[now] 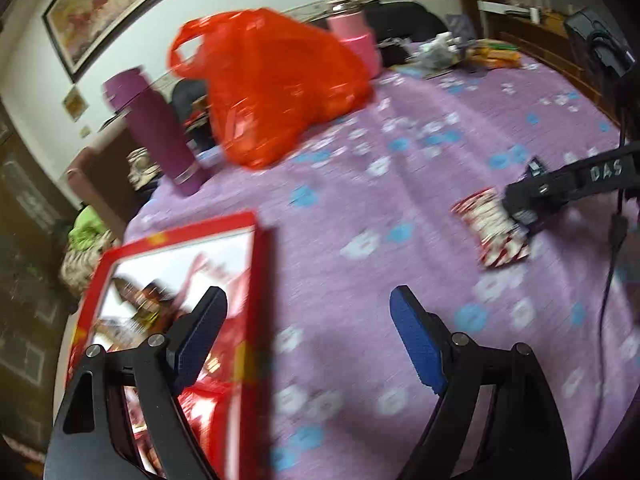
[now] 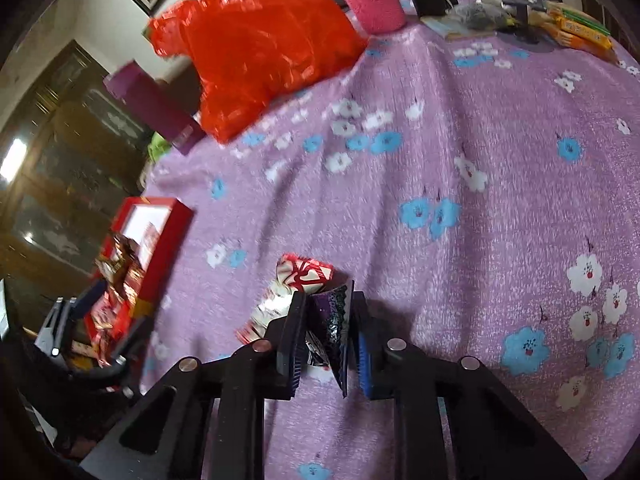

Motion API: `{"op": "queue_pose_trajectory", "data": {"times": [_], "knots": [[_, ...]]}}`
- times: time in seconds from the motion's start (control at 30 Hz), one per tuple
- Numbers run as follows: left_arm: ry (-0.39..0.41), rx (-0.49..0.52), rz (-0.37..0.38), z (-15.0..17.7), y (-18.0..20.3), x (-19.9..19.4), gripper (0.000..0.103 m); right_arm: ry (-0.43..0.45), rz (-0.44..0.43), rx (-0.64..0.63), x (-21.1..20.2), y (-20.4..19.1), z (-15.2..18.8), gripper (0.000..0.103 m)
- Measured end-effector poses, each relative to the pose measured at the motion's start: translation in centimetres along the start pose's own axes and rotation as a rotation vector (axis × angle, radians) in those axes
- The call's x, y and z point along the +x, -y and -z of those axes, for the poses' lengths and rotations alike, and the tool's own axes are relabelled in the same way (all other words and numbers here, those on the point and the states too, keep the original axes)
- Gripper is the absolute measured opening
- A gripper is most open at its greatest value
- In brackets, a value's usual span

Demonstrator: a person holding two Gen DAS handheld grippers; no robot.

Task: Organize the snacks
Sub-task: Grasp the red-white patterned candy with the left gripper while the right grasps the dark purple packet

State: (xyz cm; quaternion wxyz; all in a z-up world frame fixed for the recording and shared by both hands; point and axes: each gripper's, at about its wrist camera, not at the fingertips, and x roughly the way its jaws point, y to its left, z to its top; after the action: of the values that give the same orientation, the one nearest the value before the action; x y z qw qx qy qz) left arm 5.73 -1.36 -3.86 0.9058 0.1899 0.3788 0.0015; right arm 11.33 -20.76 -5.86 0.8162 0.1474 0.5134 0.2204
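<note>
A red box (image 1: 256,280) with several snack packets inside stands at the table's left edge; it also shows in the right wrist view (image 2: 160,248). My left gripper (image 1: 308,300) is open and empty, its left finger over the box. My right gripper (image 2: 328,304) is shut on a dark purple snack packet (image 2: 334,320). A red and white snack packet (image 2: 296,280) lies on the cloth just ahead of it. In the left wrist view the right gripper (image 1: 520,216) sits at that red and white packet (image 1: 488,228).
A red plastic bag (image 1: 276,84), a purple flask (image 1: 160,132) and a pink container (image 1: 356,40) stand at the far side of the purple flowered tablecloth (image 2: 480,160). Yellow boxes (image 2: 580,32) and clutter lie at the far right.
</note>
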Motion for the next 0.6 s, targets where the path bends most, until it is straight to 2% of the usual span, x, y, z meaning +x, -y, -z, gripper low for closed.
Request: {"op": "queue_pose_trajectory", "data": {"times": [0.2, 0.43, 0.6], "knots": [[0.002, 0.048, 0.072, -3.4, 4.3, 1.3, 0.084, 0.069, -0.032, 0.097, -1.4, 1.9, -0.6, 0.022], [-0.073, -0.008, 0.194, -5.3, 7.5, 3.4, 0.084, 0.126, -0.063, 0.215, -2.5, 4.2, -1.0, 0.022], [-0.091, -0.006, 0.197, -5.2, 8.8, 4.4, 0.084, 0.137, -0.077, 0.234, -2.6, 4.2, -1.1, 0.022]]}}
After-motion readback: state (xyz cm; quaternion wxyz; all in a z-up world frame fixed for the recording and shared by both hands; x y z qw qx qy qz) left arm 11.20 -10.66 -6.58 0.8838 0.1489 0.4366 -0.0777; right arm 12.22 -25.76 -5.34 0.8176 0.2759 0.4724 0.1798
